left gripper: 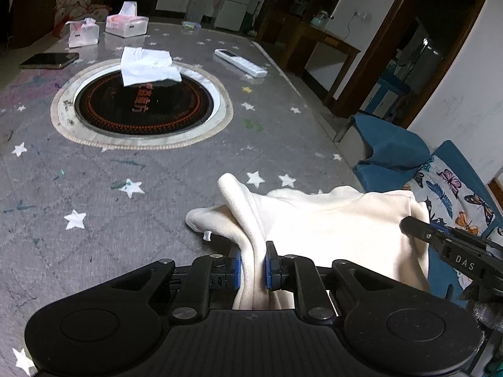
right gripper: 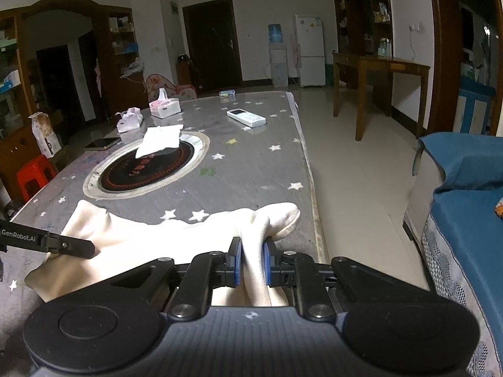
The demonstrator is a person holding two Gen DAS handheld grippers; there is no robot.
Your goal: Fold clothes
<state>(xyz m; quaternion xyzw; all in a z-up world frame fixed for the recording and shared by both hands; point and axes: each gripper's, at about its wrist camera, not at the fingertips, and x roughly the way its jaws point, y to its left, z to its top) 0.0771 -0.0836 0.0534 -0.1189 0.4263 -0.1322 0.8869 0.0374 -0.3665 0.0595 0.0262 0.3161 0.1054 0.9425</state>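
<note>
A cream garment [left gripper: 330, 223] hangs stretched between my two grippers, just over the near end of the grey star-patterned table [left gripper: 125, 163]. My left gripper [left gripper: 253, 267] is shut on one bunched corner of the cloth, which sticks up between the blue pads. My right gripper [right gripper: 253, 264] is shut on the opposite corner of the same cream garment [right gripper: 163, 238], near the table's right edge. Each wrist view shows the other gripper's black tip at the side of the cloth. The lower part of the garment is hidden behind the gripper bodies.
A round black cooktop [left gripper: 141, 106] is set in the table, with a white cloth [left gripper: 147, 64] lying on its far rim. Beyond it lie a phone [left gripper: 48, 60], two tissue packs [left gripper: 125, 25], and a white remote [left gripper: 240, 62]. A blue-covered sofa [right gripper: 465, 207] stands on the right.
</note>
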